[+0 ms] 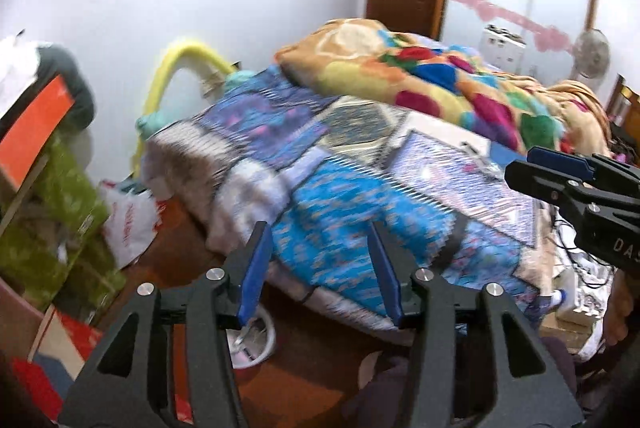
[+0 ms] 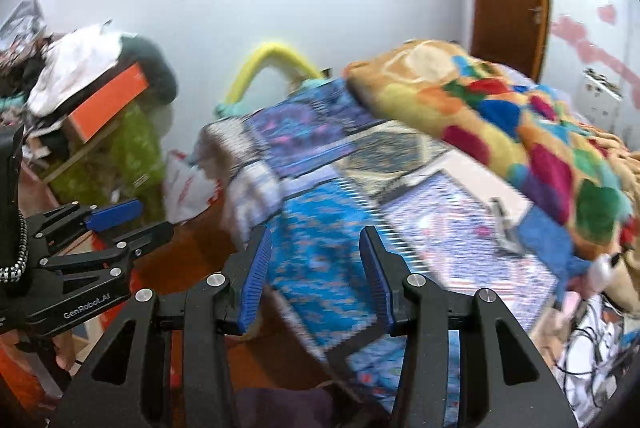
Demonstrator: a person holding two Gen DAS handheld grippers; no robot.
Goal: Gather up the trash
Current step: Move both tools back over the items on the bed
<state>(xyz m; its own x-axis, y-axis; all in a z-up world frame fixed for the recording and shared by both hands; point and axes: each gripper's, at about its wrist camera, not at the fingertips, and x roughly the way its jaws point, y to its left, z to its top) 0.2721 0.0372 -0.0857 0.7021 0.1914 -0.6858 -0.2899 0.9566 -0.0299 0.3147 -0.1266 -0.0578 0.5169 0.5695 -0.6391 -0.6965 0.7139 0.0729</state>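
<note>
Both views blurred. My left gripper has jaws apart, nothing between them; my right gripper likewise, jaws apart and empty. Both hang just off the near corner of the bed with the blue patchwork cover. No trash is in hand, so by my read nothing is collected yet.

Candidates: a small crumpled scrap on the pale patch of the cover, just below the bright multicoloured fleece blanket; too blurred to identify. A white plastic bag with red print lies on the brown floor beside the bed's far corner; cannot tell if it's trash or the collection bag. Everything's left to do: pick a target, reach, grip.
</note>
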